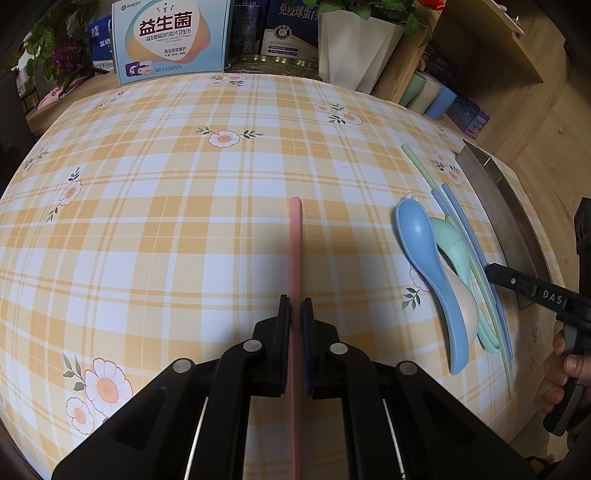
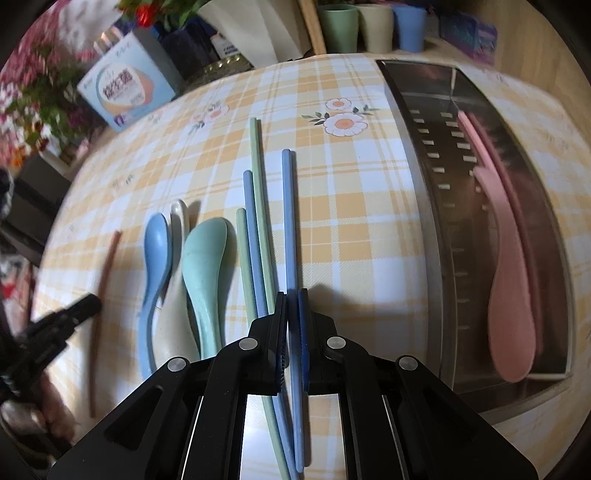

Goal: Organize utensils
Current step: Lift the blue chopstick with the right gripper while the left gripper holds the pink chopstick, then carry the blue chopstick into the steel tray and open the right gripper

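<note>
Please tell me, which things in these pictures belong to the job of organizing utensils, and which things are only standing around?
Belong to the job: pink chopstick in the left gripper; blue chopstick in the right gripper; spoons; green chopsticks; metal tray holding a pink spoon.

Only standing around: cups; boxes; plant pot; tablecloth.

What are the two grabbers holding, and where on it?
Left gripper pinches a pink chopstick partway along its shaft; right gripper pinches a blue chopstick likewise.
</note>
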`<state>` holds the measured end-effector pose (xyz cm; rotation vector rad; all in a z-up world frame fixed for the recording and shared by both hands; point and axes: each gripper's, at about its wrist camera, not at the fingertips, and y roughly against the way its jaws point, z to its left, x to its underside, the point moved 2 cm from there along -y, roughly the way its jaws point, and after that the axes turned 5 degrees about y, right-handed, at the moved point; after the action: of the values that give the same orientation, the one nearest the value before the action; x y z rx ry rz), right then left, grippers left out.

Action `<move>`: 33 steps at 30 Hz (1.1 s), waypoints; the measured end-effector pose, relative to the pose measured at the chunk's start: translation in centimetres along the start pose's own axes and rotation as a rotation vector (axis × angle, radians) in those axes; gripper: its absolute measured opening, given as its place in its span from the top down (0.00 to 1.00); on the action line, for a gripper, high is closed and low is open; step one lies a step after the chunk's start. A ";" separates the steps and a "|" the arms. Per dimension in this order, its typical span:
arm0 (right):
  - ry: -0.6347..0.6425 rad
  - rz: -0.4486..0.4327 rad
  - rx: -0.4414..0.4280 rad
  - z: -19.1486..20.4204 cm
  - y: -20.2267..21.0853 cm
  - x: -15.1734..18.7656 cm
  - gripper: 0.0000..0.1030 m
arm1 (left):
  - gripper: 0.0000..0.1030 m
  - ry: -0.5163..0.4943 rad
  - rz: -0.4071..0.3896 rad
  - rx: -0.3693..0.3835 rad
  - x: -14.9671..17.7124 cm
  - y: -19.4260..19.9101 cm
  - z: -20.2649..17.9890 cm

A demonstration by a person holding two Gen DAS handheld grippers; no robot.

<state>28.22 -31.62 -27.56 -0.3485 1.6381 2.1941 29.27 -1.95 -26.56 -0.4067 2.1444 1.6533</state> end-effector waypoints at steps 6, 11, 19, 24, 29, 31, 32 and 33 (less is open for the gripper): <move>-0.014 -0.077 -0.042 0.1 2.6 -0.7 0.95 | 0.94 -0.011 0.002 -0.020 0.0 -0.1 -0.3; -0.044 -0.103 -0.102 0.0 3.9 -1.2 0.95 | 0.94 -0.005 0.003 -0.021 0.0 -0.1 -0.3; -0.098 -0.114 -0.135 -0.9 4.7 -1.1 0.95 | 0.93 -0.008 0.002 -0.029 0.0 -0.1 -0.5; -0.103 -0.154 -0.139 -1.2 5.9 -1.6 0.95 | 0.93 -0.008 0.002 -0.030 0.0 -0.1 -0.5; -0.111 -0.260 -0.108 -2.5 9.2 -3.8 0.95 | 0.94 -0.005 0.001 -0.029 0.0 -0.1 -0.5; -0.115 -0.296 -0.077 -3.5 10.3 -4.6 0.95 | 0.94 -0.004 0.001 -0.027 0.0 -0.1 -0.5; -0.125 -0.309 -0.055 -4.3 10.6 -5.1 0.95 | 0.94 -0.004 0.001 -0.027 0.0 -0.1 -0.5; -0.142 -0.314 -0.036 -5.3 10.8 -5.4 0.95 | 0.94 -0.004 0.000 -0.027 0.0 -0.1 -0.5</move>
<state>28.16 -40.14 -17.58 -0.4192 1.3669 1.9670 29.26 -2.43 -26.52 -0.4105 2.1215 1.6834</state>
